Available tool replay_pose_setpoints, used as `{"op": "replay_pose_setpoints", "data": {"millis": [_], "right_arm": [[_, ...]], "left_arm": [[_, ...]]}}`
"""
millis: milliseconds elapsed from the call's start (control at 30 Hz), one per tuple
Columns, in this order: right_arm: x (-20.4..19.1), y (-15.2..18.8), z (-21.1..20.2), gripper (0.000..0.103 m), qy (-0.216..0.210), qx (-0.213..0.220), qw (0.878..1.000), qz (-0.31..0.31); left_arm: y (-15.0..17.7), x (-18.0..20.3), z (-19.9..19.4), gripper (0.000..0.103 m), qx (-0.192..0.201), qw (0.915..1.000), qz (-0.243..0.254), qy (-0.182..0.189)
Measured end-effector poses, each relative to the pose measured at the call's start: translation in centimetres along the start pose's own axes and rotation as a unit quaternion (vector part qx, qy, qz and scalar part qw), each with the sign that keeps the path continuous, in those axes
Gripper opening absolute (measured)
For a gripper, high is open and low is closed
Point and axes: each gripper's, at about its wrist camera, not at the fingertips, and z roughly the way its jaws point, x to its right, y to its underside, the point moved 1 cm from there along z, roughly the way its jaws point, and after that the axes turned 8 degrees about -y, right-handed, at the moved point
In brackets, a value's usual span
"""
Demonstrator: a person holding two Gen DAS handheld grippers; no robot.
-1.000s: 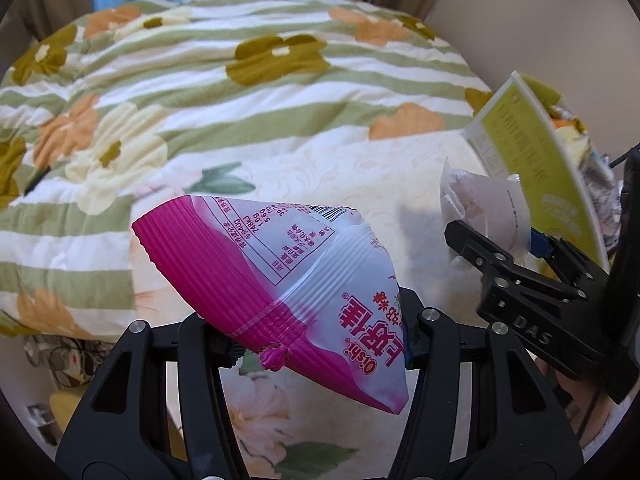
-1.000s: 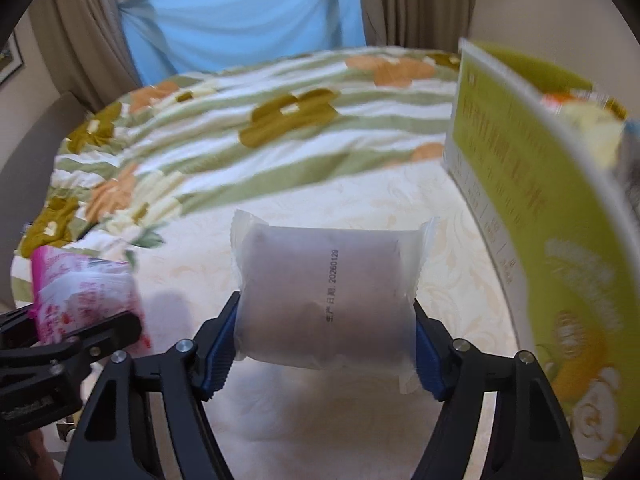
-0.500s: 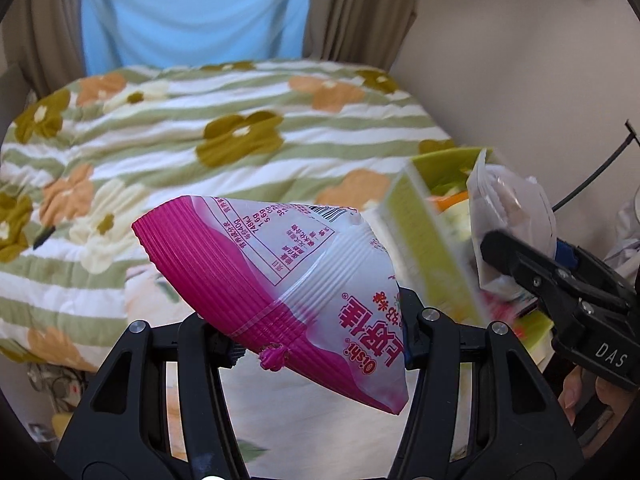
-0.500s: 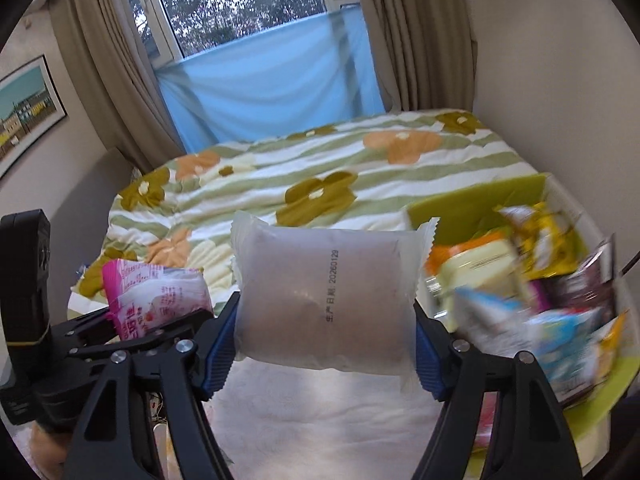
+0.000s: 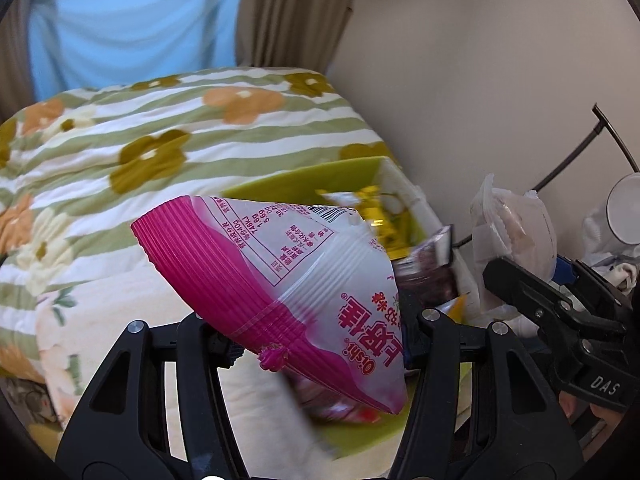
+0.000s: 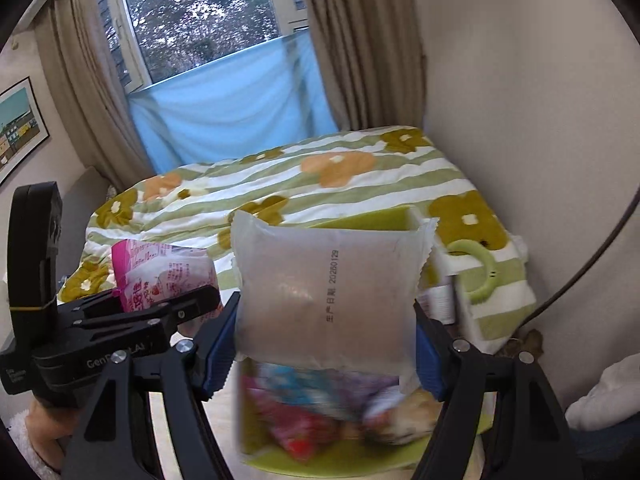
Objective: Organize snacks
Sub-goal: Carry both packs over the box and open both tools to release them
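Both grippers were carried over the lime-green open snack box (image 6: 360, 460); the left gripper (image 5: 316, 344) clamped the pink-and-white crisp packet (image 5: 280, 280), the right gripper (image 6: 324, 344) clamped the translucent frosted pastry packet (image 6: 324, 300); neither was deposited yet.

The green box (image 6: 360, 460) below both grippers is crowded with snack packets (image 6: 320, 408), so little free room is left inside. The wall (image 5: 480, 80) stands close on the right side of the box and blocks that way. On the left, the flowered quilt (image 5: 120, 152) lies wide and bare, with open passage above it.
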Motion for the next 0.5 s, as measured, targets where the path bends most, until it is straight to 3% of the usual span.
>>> {"op": "replay_pose_setpoints", "data": {"millis": [133, 167, 233, 267, 500], "right_arm": [[2.8, -0.3, -1.0, 0.07, 0.003, 0.003, 1.0, 0.009], [3.2, -0.4, -1.1, 0.07, 0.003, 0.003, 1.0, 0.009], [4.0, -0.6, -1.1, 0.07, 0.001, 0.001, 1.0, 0.01], [4.4, -0.7, -1.1, 0.07, -0.001, 0.0, 1.0, 0.01], [5.5, -0.4, -0.8, 0.07, -0.022, -0.012, 1.0, 0.017]], "left_arm": [[-0.7, 3.4, 2.2, 0.052, -0.015, 0.9998, 0.003, 0.014], [-0.8, 4.2, 2.8, 0.058, -0.021, 0.9996, -0.001, 0.016], [-0.9, 5.0, 3.1, 0.083, -0.023, 0.9997, -0.006, 0.009], [-0.9, 5.1, 3.0, 0.103, -0.017, 0.9998, -0.01, 0.001], [0.1, 2.6, 0.4, 0.102, 0.0, 0.9991, -0.032, -0.029]]}}
